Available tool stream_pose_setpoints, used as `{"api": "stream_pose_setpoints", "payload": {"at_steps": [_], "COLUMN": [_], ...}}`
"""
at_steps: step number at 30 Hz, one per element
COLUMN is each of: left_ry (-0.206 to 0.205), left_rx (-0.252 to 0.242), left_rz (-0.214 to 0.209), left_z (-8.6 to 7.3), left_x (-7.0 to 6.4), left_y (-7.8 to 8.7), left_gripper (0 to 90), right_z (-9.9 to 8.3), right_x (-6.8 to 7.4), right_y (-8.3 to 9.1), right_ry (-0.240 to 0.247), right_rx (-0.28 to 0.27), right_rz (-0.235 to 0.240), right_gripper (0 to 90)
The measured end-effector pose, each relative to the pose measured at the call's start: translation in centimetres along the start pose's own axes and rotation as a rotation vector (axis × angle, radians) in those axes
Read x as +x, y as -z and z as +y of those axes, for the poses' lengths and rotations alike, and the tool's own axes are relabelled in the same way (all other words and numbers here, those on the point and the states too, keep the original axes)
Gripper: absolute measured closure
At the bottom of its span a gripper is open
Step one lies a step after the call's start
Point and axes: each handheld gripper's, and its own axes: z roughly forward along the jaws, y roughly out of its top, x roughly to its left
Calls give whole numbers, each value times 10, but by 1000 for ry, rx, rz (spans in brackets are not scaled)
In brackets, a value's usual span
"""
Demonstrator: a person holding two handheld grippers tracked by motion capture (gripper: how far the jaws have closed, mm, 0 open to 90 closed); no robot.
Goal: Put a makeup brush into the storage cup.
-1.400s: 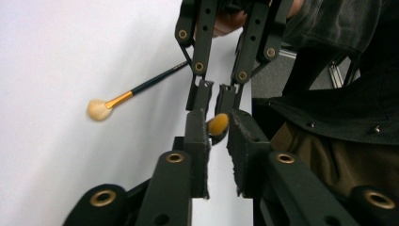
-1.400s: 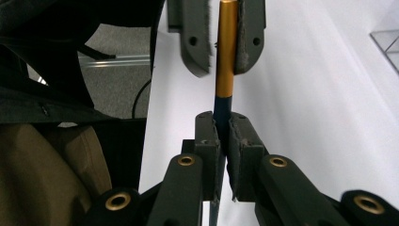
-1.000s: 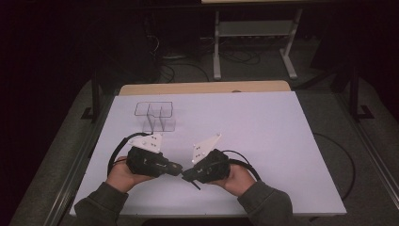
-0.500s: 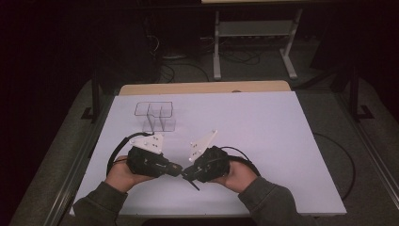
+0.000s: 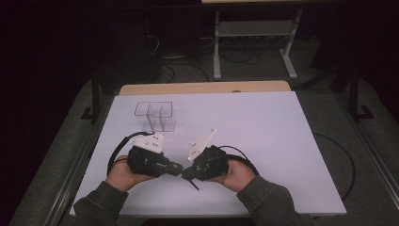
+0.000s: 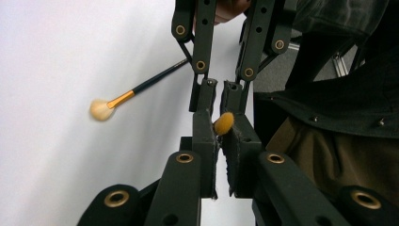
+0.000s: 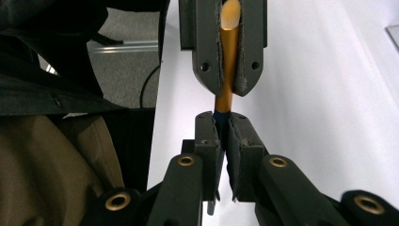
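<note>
Gold rod gripped from both ends, low over the near part of the table, just in front of the person. Left tongs closed narrow on the gold part, with its rounded orange-gold tip peeking out between the pads in the left gripper view. Right tongs closed narrow on the rod's other end, dark blue or black there, slipped in between the two pads. Tips of the two pairs nose to nose, almost touching, in one line along the rod. Seen from above, left hand and right hand each wrapped round a gripper body, knuckles near the table's front edge, cables looping out behind. Grey three-cornered plates tilted up towards the middle of the table.

Brush lying flat on the white table just beside the right tongs: pale fluffy head, gold ferrule, thin black handle running in under that gripper. Thin dark line sticking out below the right gripper in the high view, possibly this same handle; too small to be sure. Clear box with compartments standing farther back on the left, apart from both hands. Dark sleeves and tan trousers at the edge of both gripper views
</note>
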Motion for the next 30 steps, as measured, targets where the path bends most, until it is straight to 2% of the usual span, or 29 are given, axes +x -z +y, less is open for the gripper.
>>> {"api": "stream_pose_setpoints", "payload": {"at_steps": [9, 17, 30], "left_ry": [35, 65, 114], "left_rx": [-13, -26, -49], "left_rz": [51, 87, 138], "left_z": [-9, -24, -44], "left_x": [2, 2, -2], "left_y": [6, 10, 7], "left_gripper": [693, 639, 556], "right_z": [-5, -11, -18], "right_x": [-5, -14, -30], "right_y": [3, 12, 25], "right_ry": [-26, -59, -106], "right_rx": [-14, -21, -29], "right_rz": [-10, -28, -61], "right_gripper": [824, 824, 824]}}
